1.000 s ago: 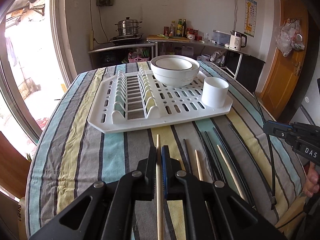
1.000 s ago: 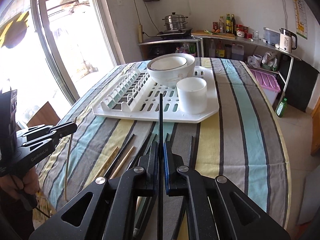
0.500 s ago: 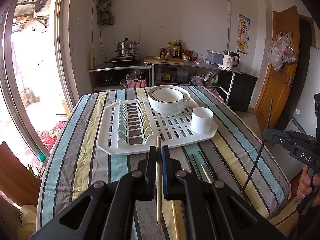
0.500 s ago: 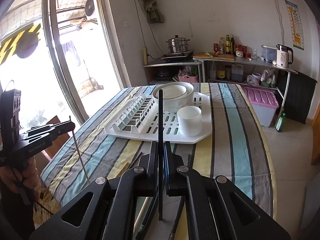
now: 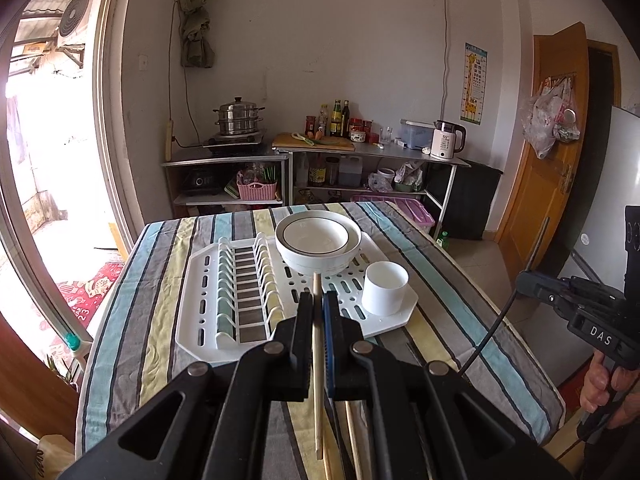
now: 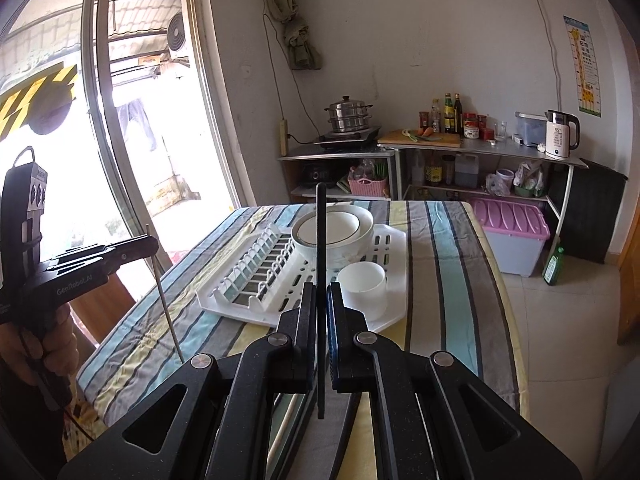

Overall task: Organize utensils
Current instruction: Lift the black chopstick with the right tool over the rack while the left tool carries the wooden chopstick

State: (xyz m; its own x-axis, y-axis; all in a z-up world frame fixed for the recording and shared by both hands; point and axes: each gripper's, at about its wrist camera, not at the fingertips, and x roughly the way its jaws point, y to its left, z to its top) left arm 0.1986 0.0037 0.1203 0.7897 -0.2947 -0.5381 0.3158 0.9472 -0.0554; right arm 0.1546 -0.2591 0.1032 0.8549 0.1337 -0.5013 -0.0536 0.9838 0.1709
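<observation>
Left wrist view shows the left gripper pinching a wooden chopstick above the striped table, short of the white utensil cup on the dish rack. Held only mid-shaft, it may pivot and miss the cup. Only the right wrist view shows the right gripper clamped on a black chopstick and its full length.
</observation>
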